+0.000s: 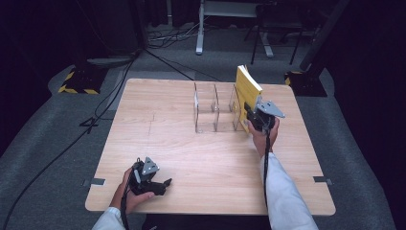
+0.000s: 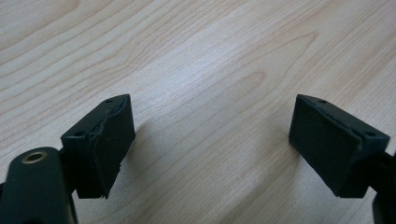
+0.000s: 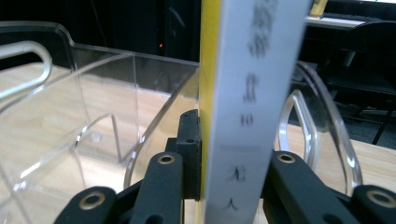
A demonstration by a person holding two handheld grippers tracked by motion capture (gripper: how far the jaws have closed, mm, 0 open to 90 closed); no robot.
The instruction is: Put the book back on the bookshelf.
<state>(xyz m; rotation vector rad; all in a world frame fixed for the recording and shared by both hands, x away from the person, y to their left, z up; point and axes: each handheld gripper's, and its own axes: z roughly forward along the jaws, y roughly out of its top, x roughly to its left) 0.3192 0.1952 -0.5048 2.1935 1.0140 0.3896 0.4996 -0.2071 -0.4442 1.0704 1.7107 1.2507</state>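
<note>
A yellow book (image 1: 247,88) with a white spine (image 3: 247,93) stands upright at the right end of a clear acrylic divider rack (image 1: 206,112), by its rightmost slot. My right gripper (image 1: 250,117) is shut on the book's lower edge, and in the right gripper view (image 3: 233,154) one black pad (image 3: 190,140) presses flat on the yellow cover. The clear walls of the rack (image 3: 93,93) curve up on both sides of the book. My left gripper (image 1: 165,184) rests low over the table's front left, open (image 2: 212,144), with bare wood between its pads.
The wooden table (image 1: 191,158) has bare surface in front of and to the left of the rack. Behind it, on the grey floor, are black cables (image 1: 163,62), a yellow-and-black striped base (image 1: 76,81) and metal stand legs (image 1: 198,45).
</note>
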